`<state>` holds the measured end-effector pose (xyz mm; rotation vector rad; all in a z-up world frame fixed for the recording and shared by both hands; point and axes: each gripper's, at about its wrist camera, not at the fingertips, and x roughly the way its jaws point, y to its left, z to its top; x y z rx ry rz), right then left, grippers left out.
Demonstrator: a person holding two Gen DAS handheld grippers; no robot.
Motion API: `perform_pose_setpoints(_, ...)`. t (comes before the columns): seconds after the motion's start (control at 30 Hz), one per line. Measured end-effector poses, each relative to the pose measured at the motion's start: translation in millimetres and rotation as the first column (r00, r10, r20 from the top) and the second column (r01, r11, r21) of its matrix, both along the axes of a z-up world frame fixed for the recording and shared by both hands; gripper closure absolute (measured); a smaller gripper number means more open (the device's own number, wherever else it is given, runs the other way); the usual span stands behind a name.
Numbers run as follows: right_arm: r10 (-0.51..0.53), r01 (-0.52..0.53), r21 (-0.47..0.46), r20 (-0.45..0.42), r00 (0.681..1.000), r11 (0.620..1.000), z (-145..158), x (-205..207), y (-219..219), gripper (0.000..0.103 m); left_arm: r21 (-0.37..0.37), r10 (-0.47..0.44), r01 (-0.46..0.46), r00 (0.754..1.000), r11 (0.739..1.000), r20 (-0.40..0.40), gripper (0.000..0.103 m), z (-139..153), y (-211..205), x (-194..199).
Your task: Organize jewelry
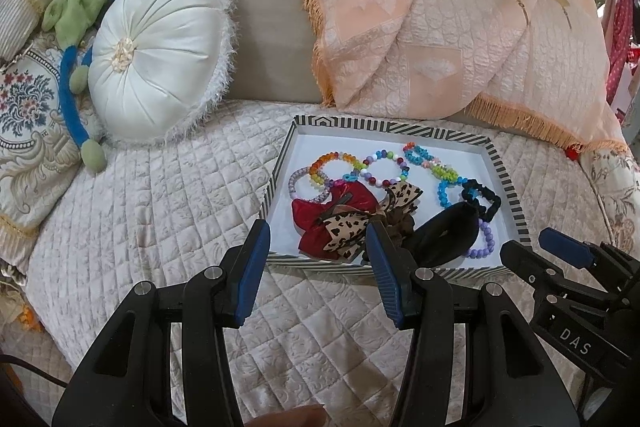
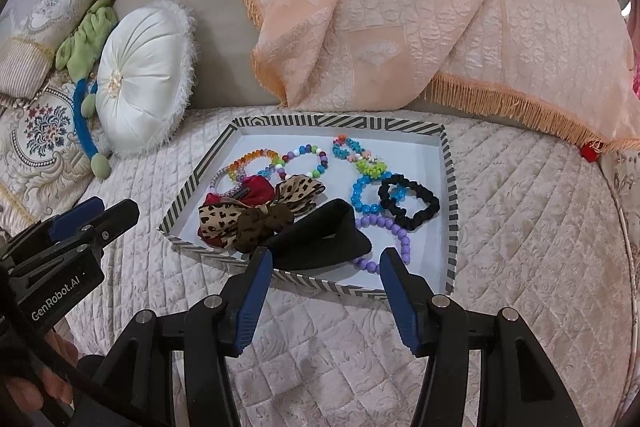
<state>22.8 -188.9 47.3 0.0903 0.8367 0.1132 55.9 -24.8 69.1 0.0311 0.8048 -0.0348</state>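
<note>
Both hand-held grippers, left (image 1: 318,247) & right (image 2: 324,267), hover empty w/ jaws apart near the striped tray (image 2: 450,195) on the bed; beaded bracelets (image 2: 308,161) inside look light, slippery—probably pinch across the bead ring.

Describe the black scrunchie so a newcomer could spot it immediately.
On the quilted bed sits a striped-rimmed tray of hair accessories. The black scrunchie lies by its right wall, overlapping a blue bead bracelet. It is the only ruffled fabric ring; the other rings are beaded.
</note>
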Motion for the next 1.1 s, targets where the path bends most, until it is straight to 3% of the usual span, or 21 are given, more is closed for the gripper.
perform_pose_setpoints(1.1,0.01,-0.01,-0.001,-0.027,1.0,1.0,-11,5,3,0.044,0.012,0.011,-0.011,1.0,1.0,-0.023,0.053,-9,-1,6)
